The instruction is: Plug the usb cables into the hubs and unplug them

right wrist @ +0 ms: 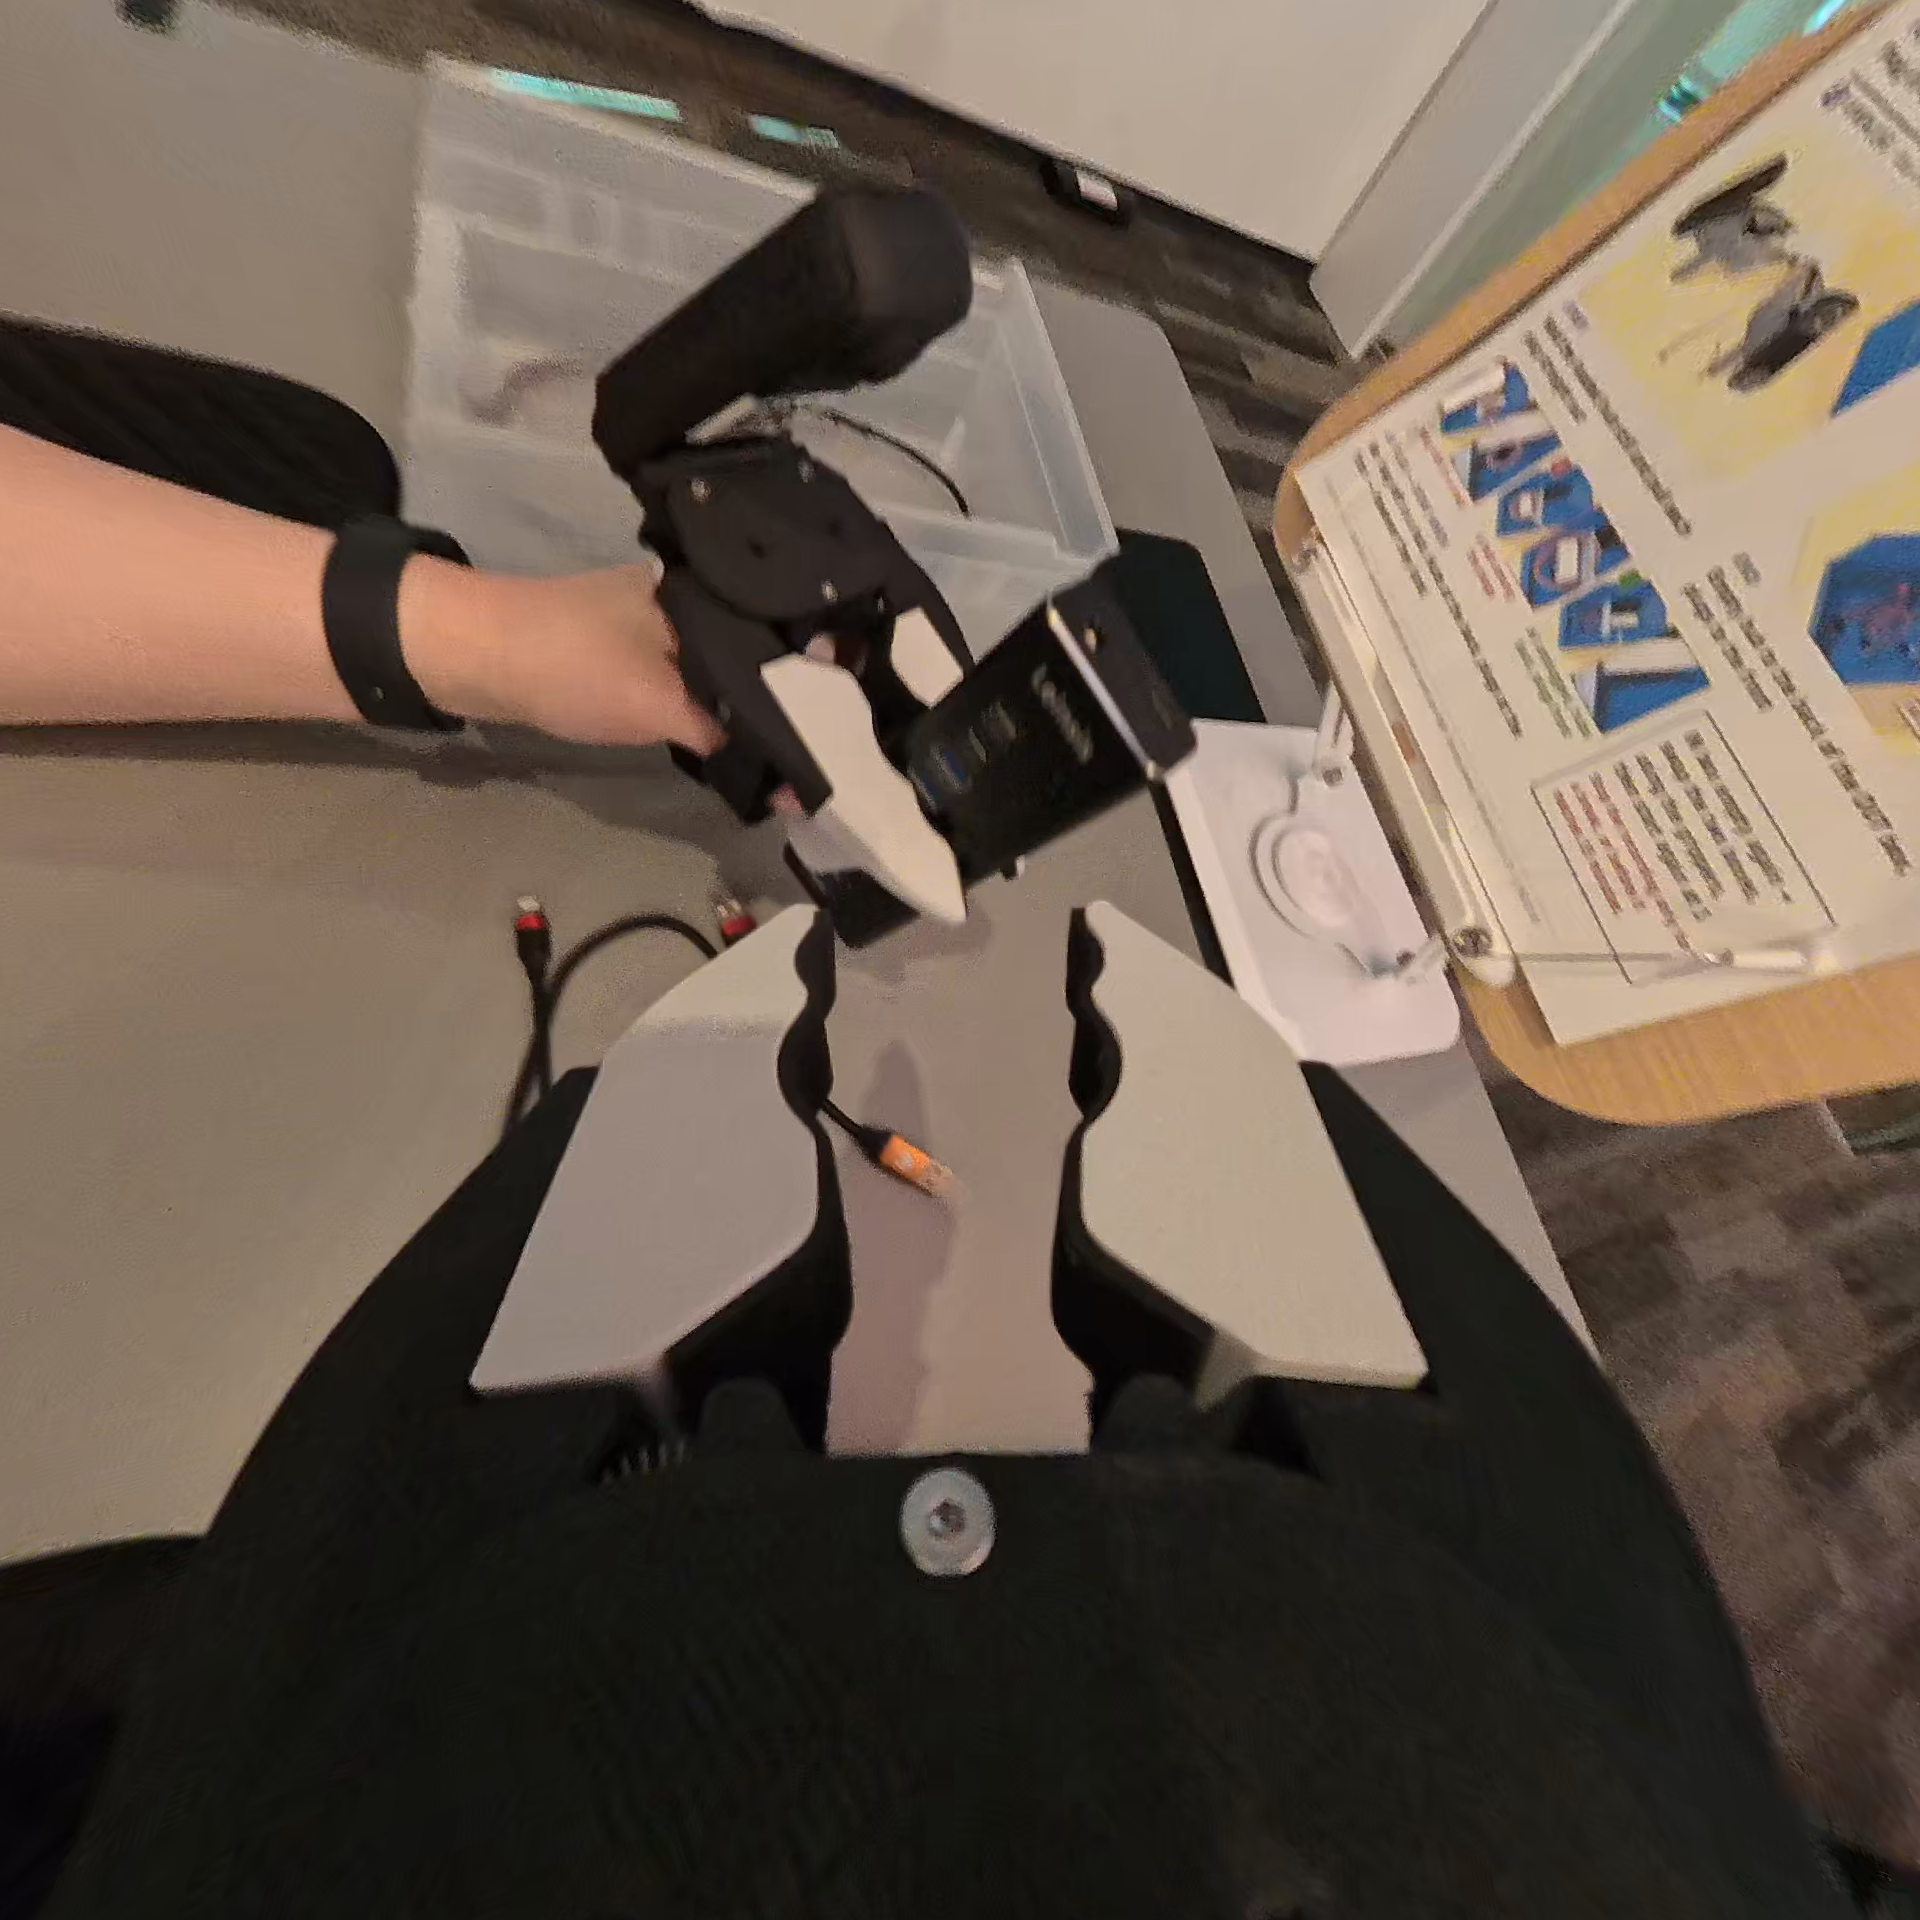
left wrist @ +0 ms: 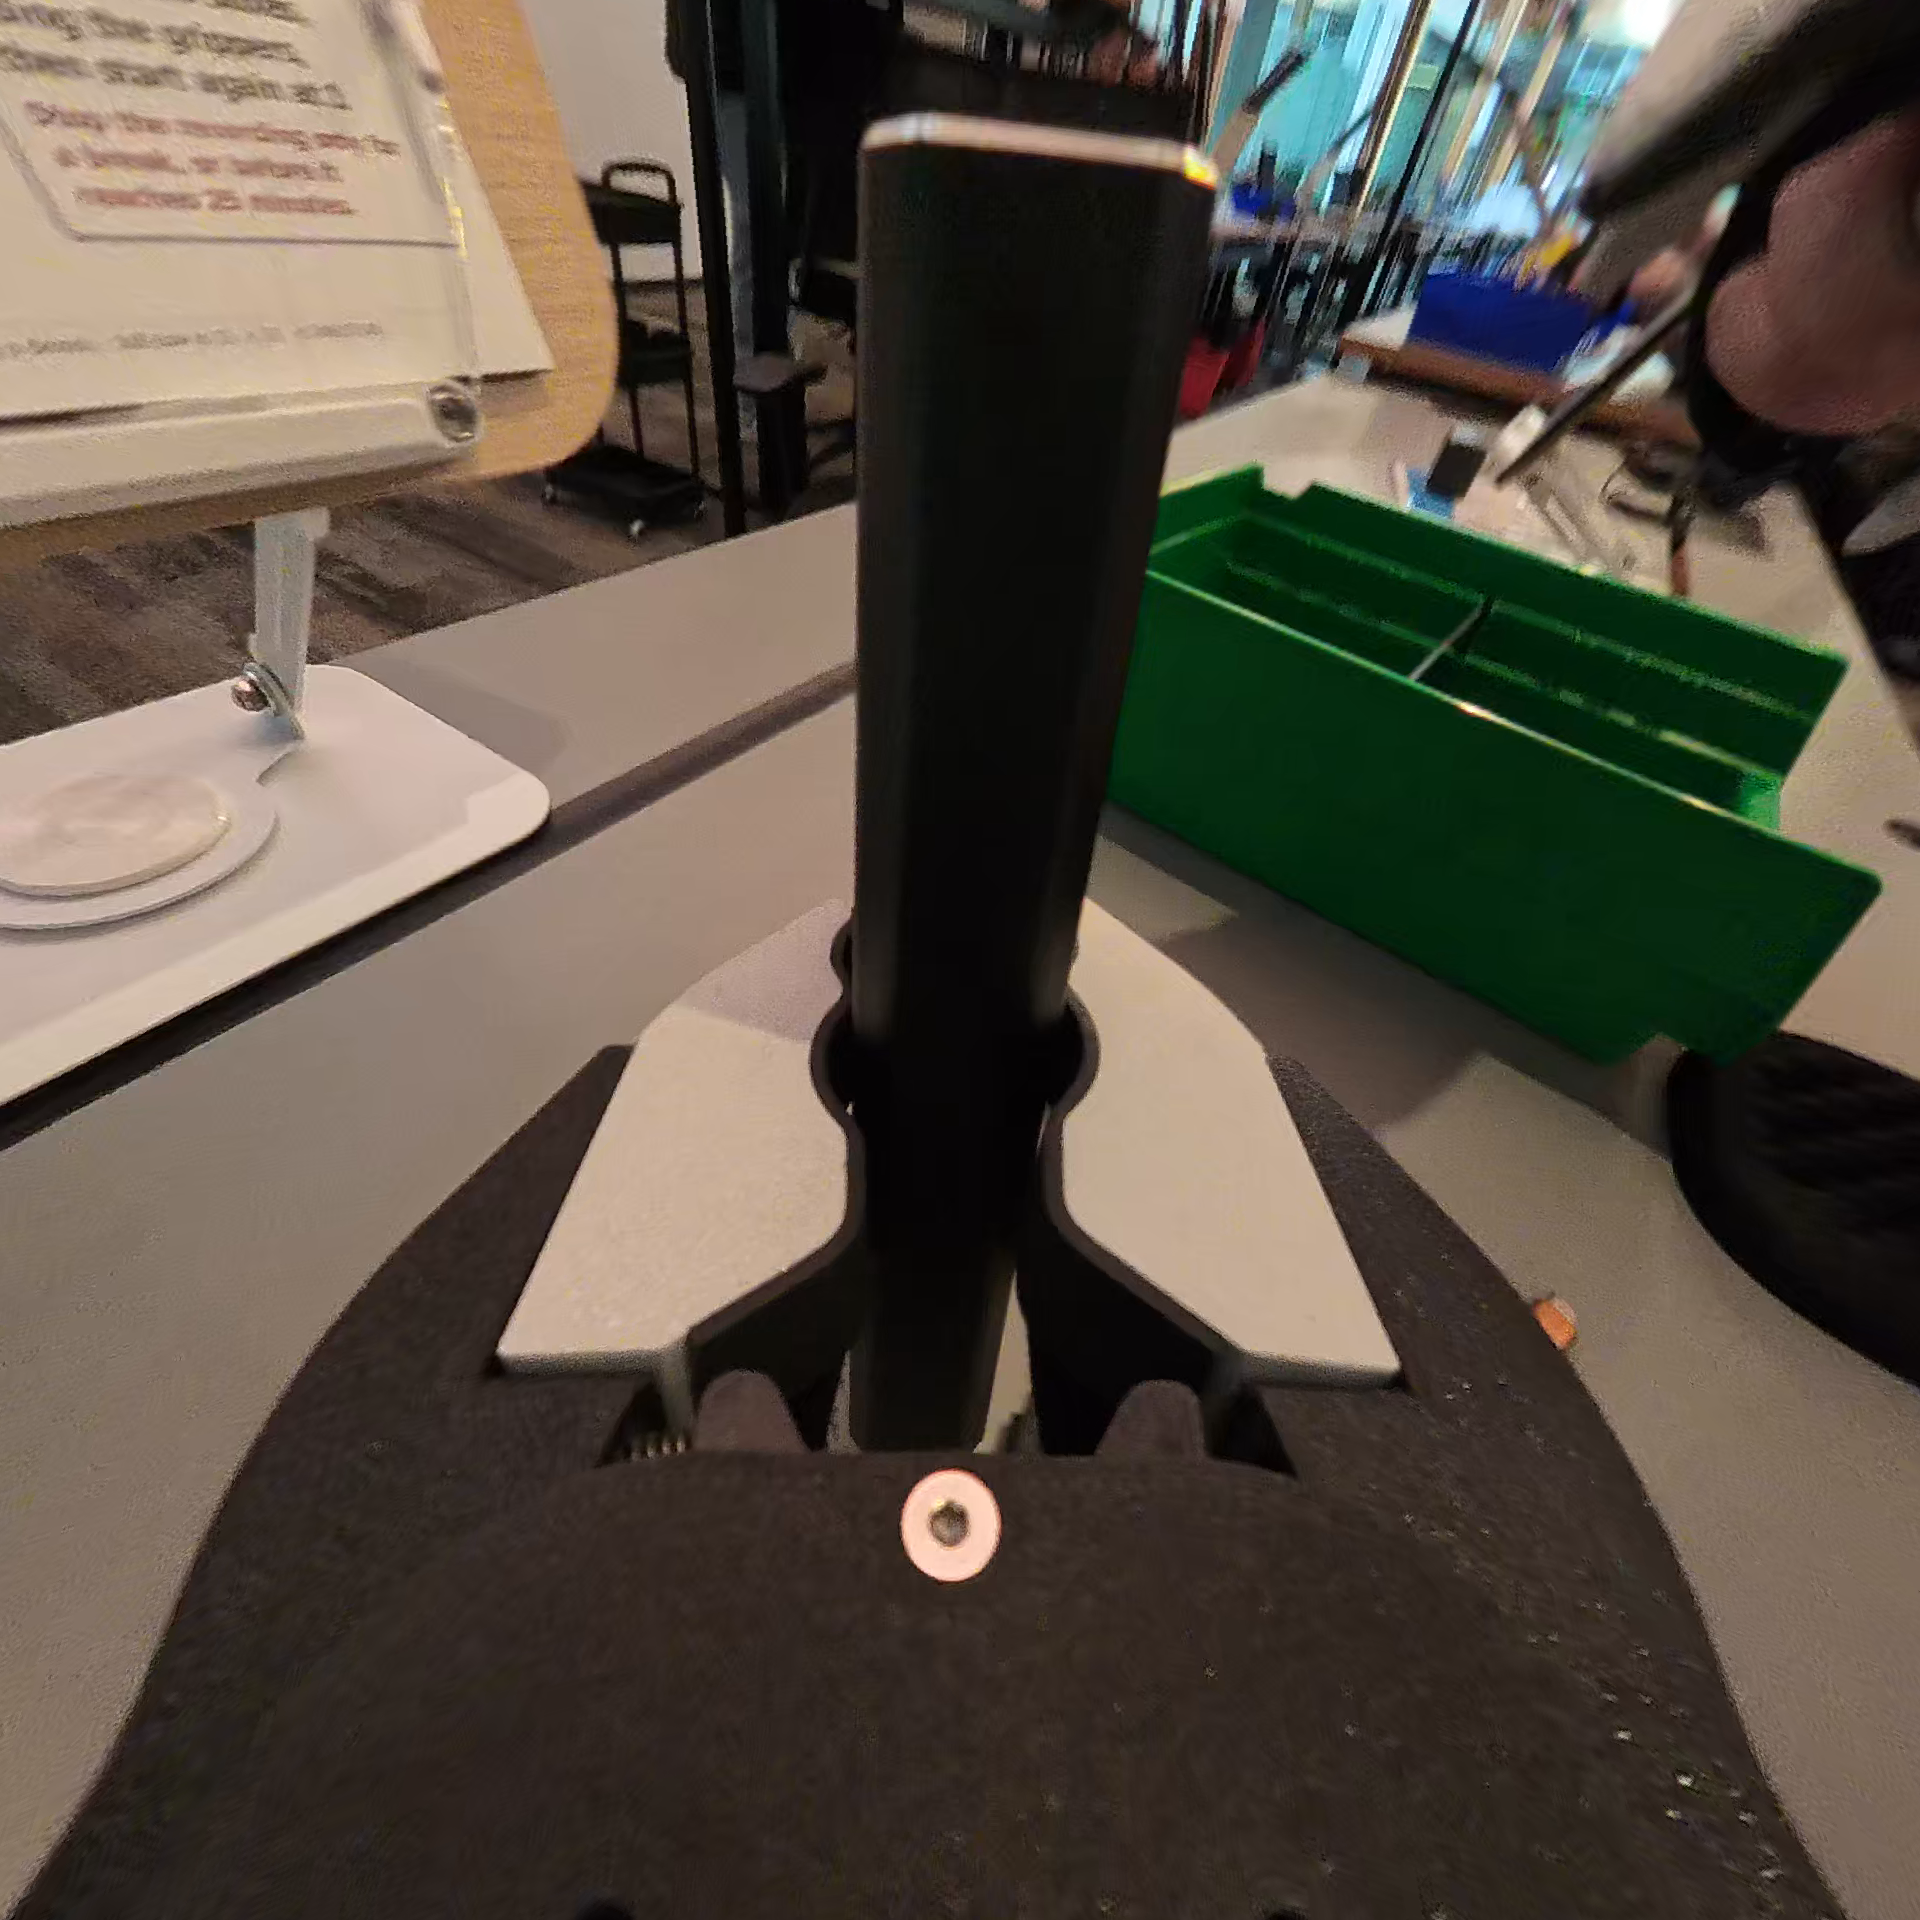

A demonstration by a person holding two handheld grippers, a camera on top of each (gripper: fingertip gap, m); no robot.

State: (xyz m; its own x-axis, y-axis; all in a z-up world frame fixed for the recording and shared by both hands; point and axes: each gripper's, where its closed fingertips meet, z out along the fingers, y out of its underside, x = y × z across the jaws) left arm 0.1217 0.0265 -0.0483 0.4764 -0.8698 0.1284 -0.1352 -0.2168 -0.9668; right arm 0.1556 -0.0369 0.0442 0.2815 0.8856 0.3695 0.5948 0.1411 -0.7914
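Observation:
My left gripper [left wrist: 958, 987] is shut on a long black USB hub [left wrist: 1029, 520], which sticks out forward between its fingers, above the grey table [left wrist: 312, 1195]. In the right wrist view a hand holds that gripper [right wrist: 940, 790] with the hub [right wrist: 1049, 727] tilted, its row of ports facing up. My right gripper [right wrist: 951, 920] is open and empty above the table. An orange-tipped cable plug [right wrist: 914, 1158] lies on the table below the gap between its fingers. A black cable [right wrist: 613, 935] with two red-tipped plugs [right wrist: 530, 920] lies to the left.
A green divided bin [left wrist: 1455, 790] stands on the right of the table. A white stand [left wrist: 260, 810] holds an instruction board [right wrist: 1662, 623] at the table's edge. A clear plastic bin [right wrist: 727, 312] sits behind the left gripper. The grippers' ends are close to 12 cm from one another.

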